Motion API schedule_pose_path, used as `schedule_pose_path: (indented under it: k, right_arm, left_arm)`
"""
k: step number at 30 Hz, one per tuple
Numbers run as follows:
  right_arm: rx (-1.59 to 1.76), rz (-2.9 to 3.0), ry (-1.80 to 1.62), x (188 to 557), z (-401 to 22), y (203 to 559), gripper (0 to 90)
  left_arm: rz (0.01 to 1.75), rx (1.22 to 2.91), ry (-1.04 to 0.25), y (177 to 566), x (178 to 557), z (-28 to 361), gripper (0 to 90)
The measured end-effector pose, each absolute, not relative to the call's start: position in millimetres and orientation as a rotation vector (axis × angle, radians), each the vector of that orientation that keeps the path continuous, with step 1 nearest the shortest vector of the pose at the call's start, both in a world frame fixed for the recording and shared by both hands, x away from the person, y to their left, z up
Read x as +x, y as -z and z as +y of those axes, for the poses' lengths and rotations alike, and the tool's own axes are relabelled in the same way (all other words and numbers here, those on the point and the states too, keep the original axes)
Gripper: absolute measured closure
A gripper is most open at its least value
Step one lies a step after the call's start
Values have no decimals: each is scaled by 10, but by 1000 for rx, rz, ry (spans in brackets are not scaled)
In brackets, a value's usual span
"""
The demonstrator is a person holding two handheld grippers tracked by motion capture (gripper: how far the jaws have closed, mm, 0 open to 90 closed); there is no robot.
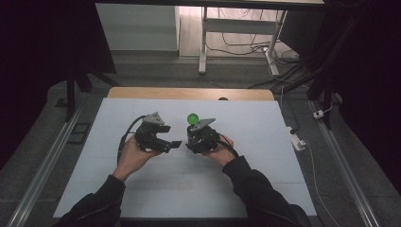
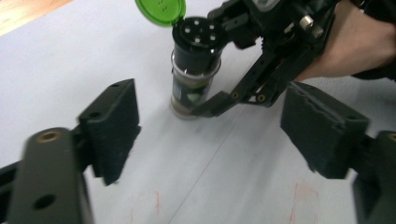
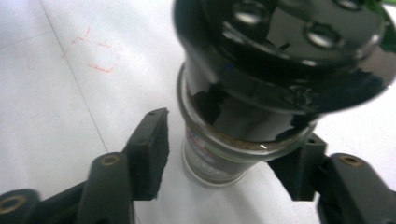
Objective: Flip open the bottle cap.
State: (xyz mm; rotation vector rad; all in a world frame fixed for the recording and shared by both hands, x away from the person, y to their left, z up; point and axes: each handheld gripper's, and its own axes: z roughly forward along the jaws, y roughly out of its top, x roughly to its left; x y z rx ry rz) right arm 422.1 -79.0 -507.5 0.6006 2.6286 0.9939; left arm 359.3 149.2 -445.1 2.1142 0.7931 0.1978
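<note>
Left gripper (image 2: pixel 210 135): jaws spread, empty, near the shaker. Right gripper (image 3: pixel 229 154): jaws around the spice shaker (image 2: pixel 194 70), left pad apart, releasing it upright mid-table (image 1: pixel 142 184). Step judged: flip lid (image 2: pixel 161 10) opened; next, withdraw. Left gripper view shows the sifter holes; high view shows both hands.

- No word, brand or number could be read anywhere in the three views.
- The spice jar (image 2: pixel 195 70) carried a label (image 3: pixel 201 154) on its glass body, but in the right gripper view its print was a blur of red and blue, and in the left gripper view it was too dark to make out.
- The white table top (image 3: pixel 56 116) bore faint red scribbled marks (image 3: pixel 95 56), which formed no letters or digits.
</note>
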Motion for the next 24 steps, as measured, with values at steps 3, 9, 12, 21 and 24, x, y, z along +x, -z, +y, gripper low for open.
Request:
schedule_pose_path:
  k: [3,9,12,21,24]
  right_arm:
    - [598,2629,-984,4192,-785,5058,349]
    - [631,2642,-996,4132,-823,5002,264]
    - [661,2650,-1007,4099,-847,4979,232]
    - [724,2677,-1051,4008,-984,4924,129]
    - [755,2684,-1079,3981,-1025,4891,93]
  left_arm:
    - [802,2099,-189,4450,3551,1527,149]
    - [824,2099,-196,4448,3386,1628,95]
    - [829,2102,-200,4448,3337,1659,82]
    - [870,2065,-167,4452,3097,1845,41]
    - [878,2061,-169,4458,3002,1906,23]
